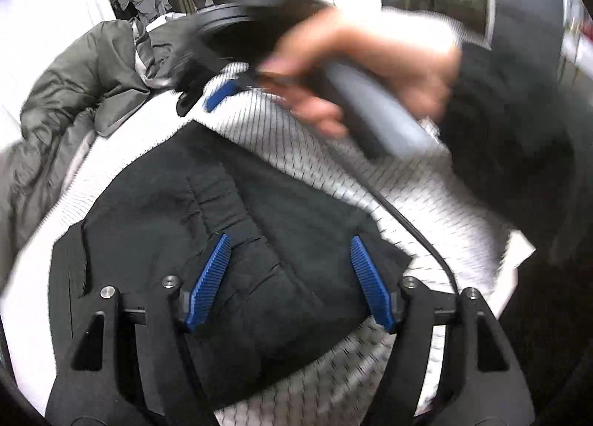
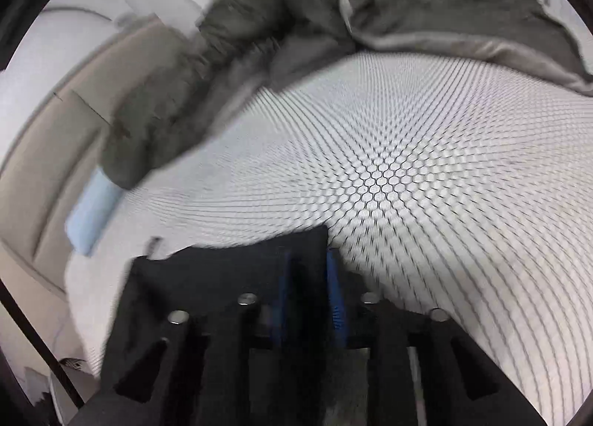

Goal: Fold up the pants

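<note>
L gripper (image 1: pixel 289 277), nearest: jaws well apart, blue pads either side of the pants (image 1: pixel 229 240) w/o pressing them. Holds nothing; hovers over the cloth, prob. to pick a new edge.

Pants: black, bunched into a compact fold on the honeycomb sheet (image 1: pixel 333 166), mid-bed. Looks part-folded, not squared off yet.

R gripper (image 2: pixel 309 300): jaws part open, narrow gap. Dark cloth of the pants lies between and under the pads in the R wrist view; too blurred to say if pads press it. From the L view it sits beyond the pants, held by a hand (image 1: pixel 370 66), dark sleeve behind.

Further out: grey duvet (image 2: pixel 463 10) heaped at far edge of the sheet, pushed clear to leave folding room. Pale blue item (image 2: pixel 92 211) at sheet's side, apart from the pants.
</note>
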